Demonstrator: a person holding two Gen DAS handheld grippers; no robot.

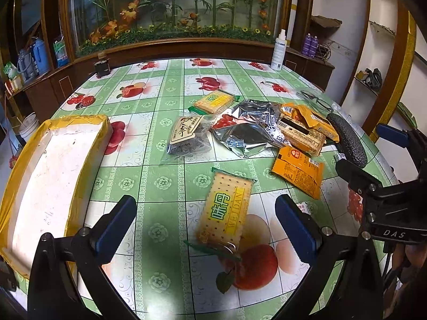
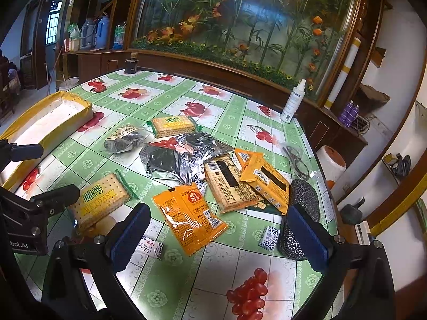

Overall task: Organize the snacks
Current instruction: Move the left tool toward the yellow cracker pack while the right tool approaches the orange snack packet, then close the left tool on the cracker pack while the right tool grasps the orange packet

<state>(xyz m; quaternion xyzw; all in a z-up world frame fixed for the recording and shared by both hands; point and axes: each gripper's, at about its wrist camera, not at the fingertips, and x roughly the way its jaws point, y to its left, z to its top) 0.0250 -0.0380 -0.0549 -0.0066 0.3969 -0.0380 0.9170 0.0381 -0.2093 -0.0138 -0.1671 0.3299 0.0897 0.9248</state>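
Note:
My left gripper [image 1: 205,226] stands open just above the table, its jaws on either side of a WEIDAN cracker pack [image 1: 226,210] lying flat. A white box with yellow tape [image 1: 48,173] sits to its left. Farther off lie a second cracker pack [image 1: 213,101], a dark plum bag [image 1: 186,136], silver foil packs [image 1: 248,128] and orange packets [image 1: 299,170]. My right gripper [image 2: 218,229] is open over an orange packet [image 2: 189,216], with nothing between its fingers. Small candy pieces [image 2: 149,248] lie near it. The near cracker pack [image 2: 101,200] shows beside the left gripper's fingers [image 2: 56,194].
A fruit-print tablecloth [image 1: 165,85] covers the round table. A white spray bottle [image 1: 279,50] and a small dark jar [image 1: 102,68] stand at the far edge. Glasses [image 2: 296,160] and a black patterned case [image 2: 301,213] lie at the right. A wooden cabinet with a plant display rises behind.

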